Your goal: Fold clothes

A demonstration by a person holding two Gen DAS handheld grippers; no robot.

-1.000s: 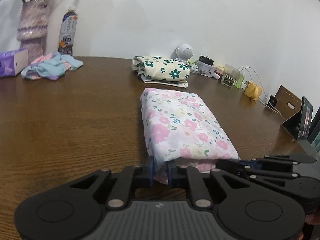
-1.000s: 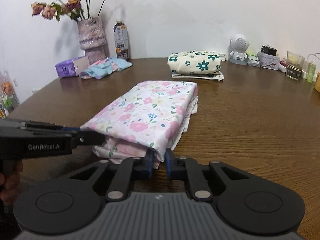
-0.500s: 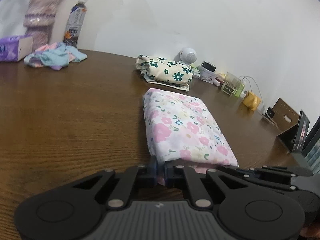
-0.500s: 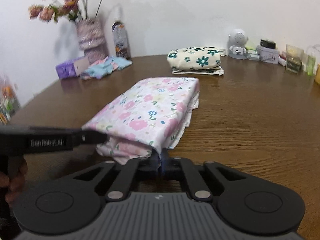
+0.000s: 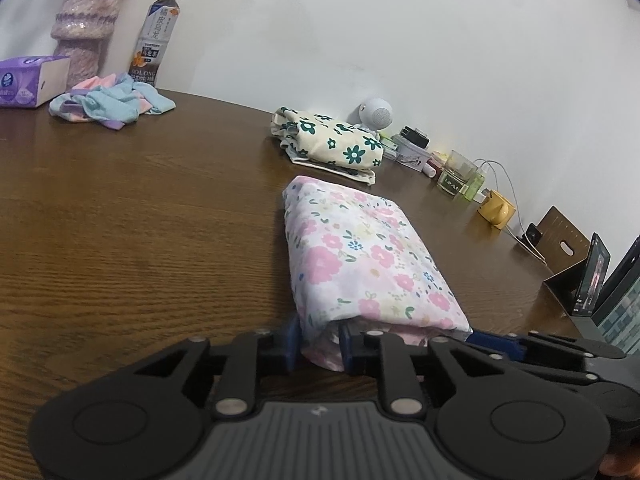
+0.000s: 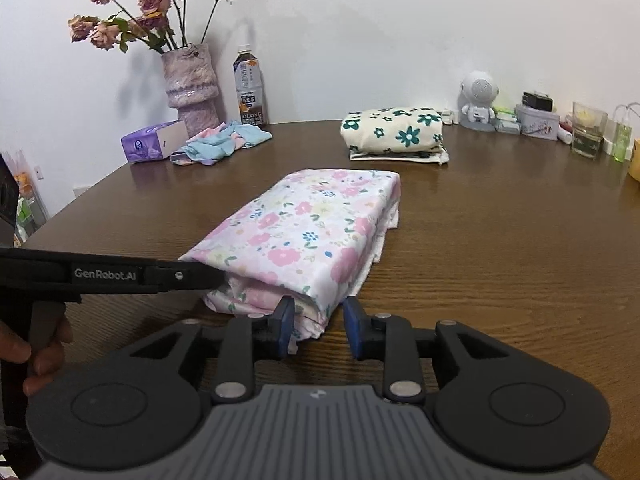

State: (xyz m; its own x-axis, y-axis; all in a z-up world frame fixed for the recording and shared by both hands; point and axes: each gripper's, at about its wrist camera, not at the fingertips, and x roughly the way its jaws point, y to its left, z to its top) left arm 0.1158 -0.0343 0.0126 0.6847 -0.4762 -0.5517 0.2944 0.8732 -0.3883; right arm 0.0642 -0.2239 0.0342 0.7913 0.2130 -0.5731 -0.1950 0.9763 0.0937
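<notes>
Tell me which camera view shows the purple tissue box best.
Right wrist view: the purple tissue box sits whole beside the vase, with its white end visible. In the left wrist view, the box is cut off at the frame's left edge.

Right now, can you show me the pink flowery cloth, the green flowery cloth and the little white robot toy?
Pink cloth [image 6: 304, 232]: right wrist view, middle of its top face.
Green cloth [image 6: 394, 130]: right wrist view, middle of the folded bundle.
Robot toy [image 6: 478, 92]: right wrist view, its round head.
</notes>
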